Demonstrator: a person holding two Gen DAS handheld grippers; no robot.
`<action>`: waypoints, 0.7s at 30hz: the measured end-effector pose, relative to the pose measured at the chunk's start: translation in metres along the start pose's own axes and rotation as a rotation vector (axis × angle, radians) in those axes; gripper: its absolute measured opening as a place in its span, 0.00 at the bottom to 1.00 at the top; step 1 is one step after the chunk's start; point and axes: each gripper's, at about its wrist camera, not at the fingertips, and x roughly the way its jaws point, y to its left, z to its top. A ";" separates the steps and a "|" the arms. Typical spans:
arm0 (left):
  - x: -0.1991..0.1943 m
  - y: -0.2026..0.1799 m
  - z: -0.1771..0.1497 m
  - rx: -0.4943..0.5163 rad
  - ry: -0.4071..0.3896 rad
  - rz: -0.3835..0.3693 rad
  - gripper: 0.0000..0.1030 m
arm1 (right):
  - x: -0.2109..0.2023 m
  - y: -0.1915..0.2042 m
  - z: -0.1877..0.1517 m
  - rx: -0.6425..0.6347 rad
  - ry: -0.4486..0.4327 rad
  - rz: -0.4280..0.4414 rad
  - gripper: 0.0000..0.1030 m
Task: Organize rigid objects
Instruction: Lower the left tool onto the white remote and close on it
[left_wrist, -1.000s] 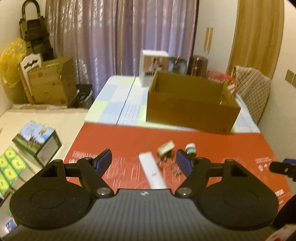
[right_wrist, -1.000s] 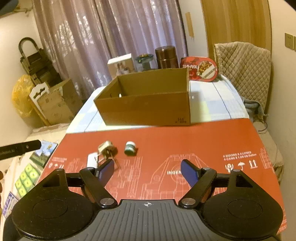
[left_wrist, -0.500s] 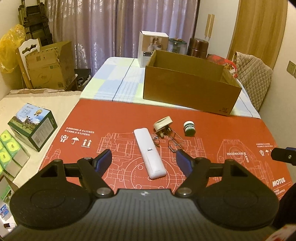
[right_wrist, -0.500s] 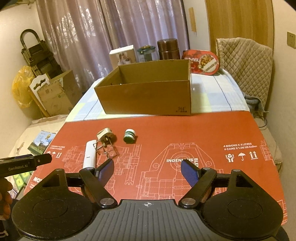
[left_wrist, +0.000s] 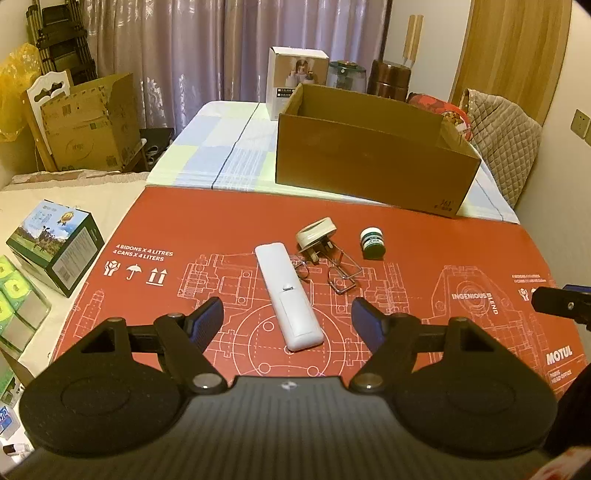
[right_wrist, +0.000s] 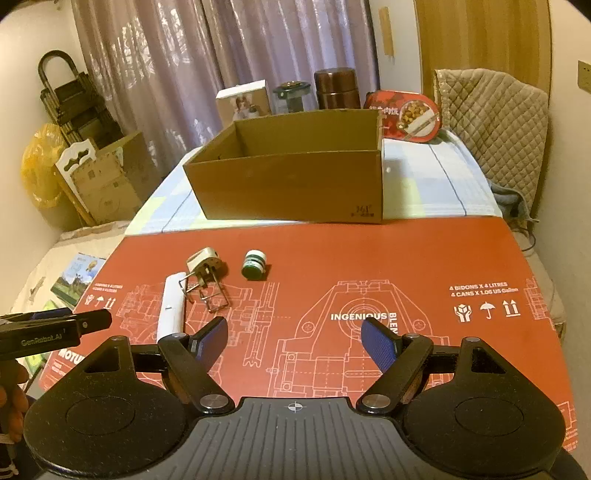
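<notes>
**Both jaws wide, nothing held**

Left gripper (left_wrist: 288, 319) above the red mat (left_wrist: 424, 236), jaws spread, empty, white remote (left_wrist: 288, 295) just ahead at 12 o'clock. At 1 o'clock: plug adapter (left_wrist: 316, 232), wire clip (left_wrist: 341, 275), small green jar (left_wrist: 372, 243). Cardboard box (left_wrist: 369, 166) beyond. Right gripper (right_wrist: 294, 341) likewise open, empty.

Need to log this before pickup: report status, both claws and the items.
Left claw open over white remote. Right claw open, empty. Plug, wire clip, small jar on mat; nothing blocks the box.
</notes>
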 end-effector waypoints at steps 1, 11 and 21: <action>0.002 0.000 0.000 -0.001 0.004 0.001 0.70 | 0.002 -0.001 0.000 -0.001 0.002 0.000 0.74; 0.033 0.004 -0.005 -0.019 0.029 0.011 0.70 | 0.032 -0.008 0.000 -0.006 0.026 -0.006 0.74; 0.080 -0.005 -0.006 -0.039 0.048 0.032 0.69 | 0.086 -0.012 0.011 -0.041 0.062 0.020 0.74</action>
